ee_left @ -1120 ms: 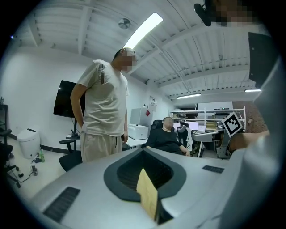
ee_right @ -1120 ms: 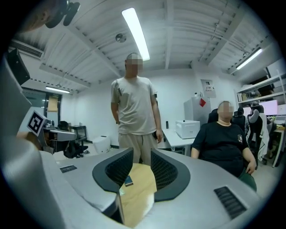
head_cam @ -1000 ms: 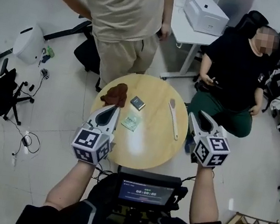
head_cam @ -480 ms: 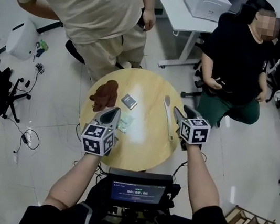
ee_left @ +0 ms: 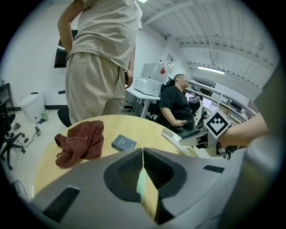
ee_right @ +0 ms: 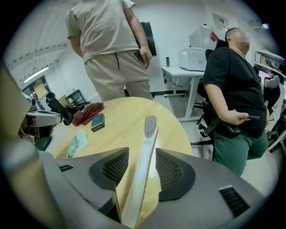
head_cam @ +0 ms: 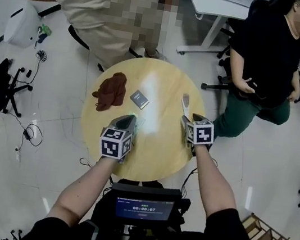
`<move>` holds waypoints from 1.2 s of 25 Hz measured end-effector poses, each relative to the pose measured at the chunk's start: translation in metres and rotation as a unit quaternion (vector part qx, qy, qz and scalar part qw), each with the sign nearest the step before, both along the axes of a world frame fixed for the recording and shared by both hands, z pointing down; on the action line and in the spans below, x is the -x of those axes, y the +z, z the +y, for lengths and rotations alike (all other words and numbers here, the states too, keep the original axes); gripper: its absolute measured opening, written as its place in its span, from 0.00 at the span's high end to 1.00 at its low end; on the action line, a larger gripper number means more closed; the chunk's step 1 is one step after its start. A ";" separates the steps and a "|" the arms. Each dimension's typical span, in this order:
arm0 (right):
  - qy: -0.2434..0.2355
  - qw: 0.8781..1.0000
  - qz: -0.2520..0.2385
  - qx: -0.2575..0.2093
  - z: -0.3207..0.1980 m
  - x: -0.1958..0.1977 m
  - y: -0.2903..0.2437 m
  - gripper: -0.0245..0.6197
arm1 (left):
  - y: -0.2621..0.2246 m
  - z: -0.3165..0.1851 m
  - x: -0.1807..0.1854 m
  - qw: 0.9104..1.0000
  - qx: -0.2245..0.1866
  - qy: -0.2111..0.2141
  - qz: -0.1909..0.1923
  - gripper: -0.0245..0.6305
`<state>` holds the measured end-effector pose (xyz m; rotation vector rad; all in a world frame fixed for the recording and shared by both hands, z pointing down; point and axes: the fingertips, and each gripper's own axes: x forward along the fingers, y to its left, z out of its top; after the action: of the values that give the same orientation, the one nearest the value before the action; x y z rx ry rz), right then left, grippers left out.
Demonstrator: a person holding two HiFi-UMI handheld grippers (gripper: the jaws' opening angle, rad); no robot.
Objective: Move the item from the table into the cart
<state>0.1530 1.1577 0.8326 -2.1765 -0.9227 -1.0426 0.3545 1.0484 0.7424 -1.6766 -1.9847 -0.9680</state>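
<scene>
My right tongs stand wide apart over the round surface, one jaw on each side of the white toothbrush, which lies flat on the wood with neither pad pressing its handle. My left tongs are closed tip to tip, left of the toothbrush. A green packet, a dark box and a brown cloth also lie left of it.
</scene>
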 end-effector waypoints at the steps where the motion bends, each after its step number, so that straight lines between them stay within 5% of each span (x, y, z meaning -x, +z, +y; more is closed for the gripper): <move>1: 0.000 1.000 -0.008 -0.007 0.002 0.000 0.013 0.67 | 0.013 0.004 -0.002 1.000 -0.009 -0.006 -0.003 0.94; 12: -0.002 0.998 -0.062 -0.016 0.023 -0.009 0.053 0.67 | 0.074 0.035 -0.005 0.999 -0.053 0.007 0.008 0.94; 16: -0.010 0.997 -0.082 -0.015 0.021 -0.011 0.053 0.76 | 0.079 0.032 -0.004 0.998 -0.061 0.008 0.008 0.94; 30: 0.028 0.998 -0.046 -0.018 0.013 -0.017 0.043 0.83 | 0.064 0.016 -0.009 0.999 -0.053 0.003 -0.008 0.94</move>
<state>0.1701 1.1708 0.8758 -2.0772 -0.9929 -1.1317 0.3639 1.0641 0.8065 -1.6107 -1.9125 -1.0673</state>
